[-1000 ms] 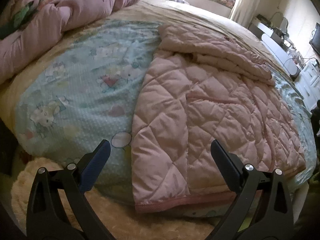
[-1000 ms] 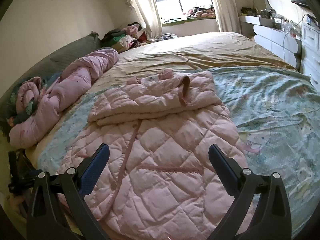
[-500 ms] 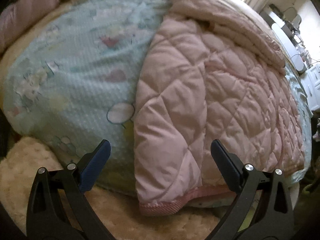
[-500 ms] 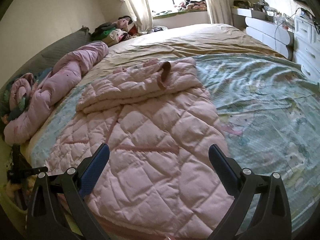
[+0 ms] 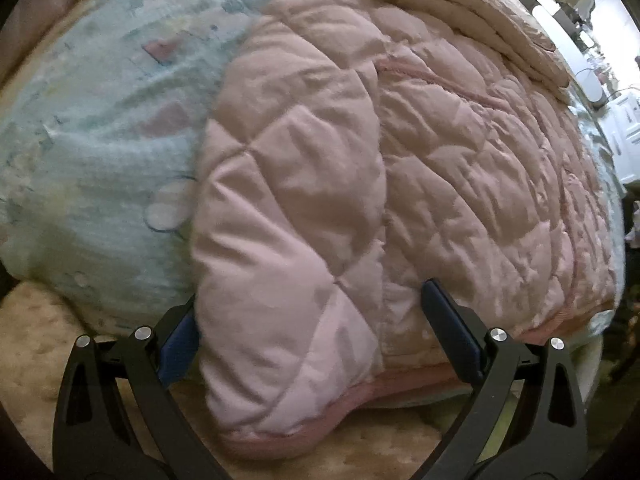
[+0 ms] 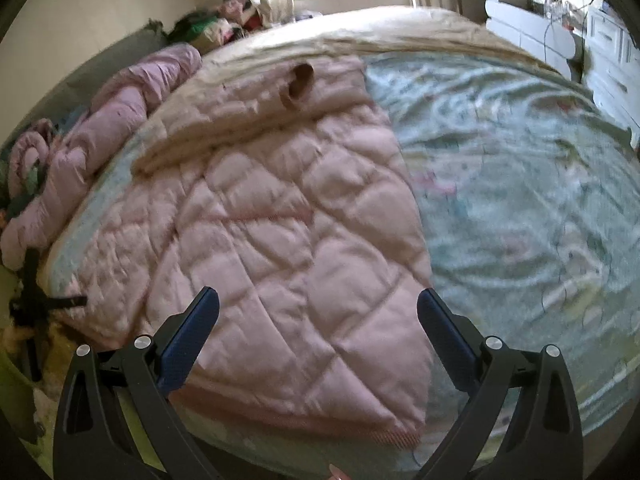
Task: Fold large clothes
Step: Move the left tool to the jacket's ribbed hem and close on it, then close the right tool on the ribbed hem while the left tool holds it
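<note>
A pink quilted coat [image 5: 360, 184] lies flat on a bed covered by a pale blue cartoon sheet [image 5: 92, 152], its sleeves folded across the top and its hem hanging over the near edge of the mattress. My left claw [image 5: 312, 316] is spread wide around the coat's lower left corner, one finger on each side of the fabric, not pinching it. My right claw [image 6: 318, 320] is also spread wide, held above the coat's lower right corner. A rumpled pink duvet [image 6: 100, 128] lies along the far left side of the bed.
</note>
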Motion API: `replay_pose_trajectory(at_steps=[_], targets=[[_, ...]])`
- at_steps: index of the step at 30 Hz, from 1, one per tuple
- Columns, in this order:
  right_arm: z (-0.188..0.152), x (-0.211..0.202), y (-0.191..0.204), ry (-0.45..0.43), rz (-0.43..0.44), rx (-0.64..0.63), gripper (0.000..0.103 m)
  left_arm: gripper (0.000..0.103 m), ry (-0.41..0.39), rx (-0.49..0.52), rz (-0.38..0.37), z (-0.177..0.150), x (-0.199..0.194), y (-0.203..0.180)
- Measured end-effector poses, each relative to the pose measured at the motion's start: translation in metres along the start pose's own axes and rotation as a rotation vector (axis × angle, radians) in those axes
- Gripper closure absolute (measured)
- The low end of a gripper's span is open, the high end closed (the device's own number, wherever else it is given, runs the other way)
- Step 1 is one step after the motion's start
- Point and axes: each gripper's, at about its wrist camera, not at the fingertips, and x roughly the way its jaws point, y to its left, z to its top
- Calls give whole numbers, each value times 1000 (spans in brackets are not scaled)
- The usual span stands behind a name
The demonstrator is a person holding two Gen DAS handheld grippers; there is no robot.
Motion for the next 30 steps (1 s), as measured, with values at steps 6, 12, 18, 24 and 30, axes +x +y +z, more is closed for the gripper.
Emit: replay_pose_trajectory(at_steps=[6,12,18,24,30], targets=[[-22,7,-18,67,-28,28,4,37,-57,3,-35,-2,-5,0],[-34,20,-34,148,15,109,4,79,-172,0,-87,-9,-26,1],[-44,30,-46,175,60,193,4,85,-263,49,-112,-6,-46,-9],[-50,30,-45,172,145,203,42,77,-223,56,-94,-9,-41,-9],[-38,10,-32,103,227,143,83,64,-178,38,-98,-14,-35,-3]])
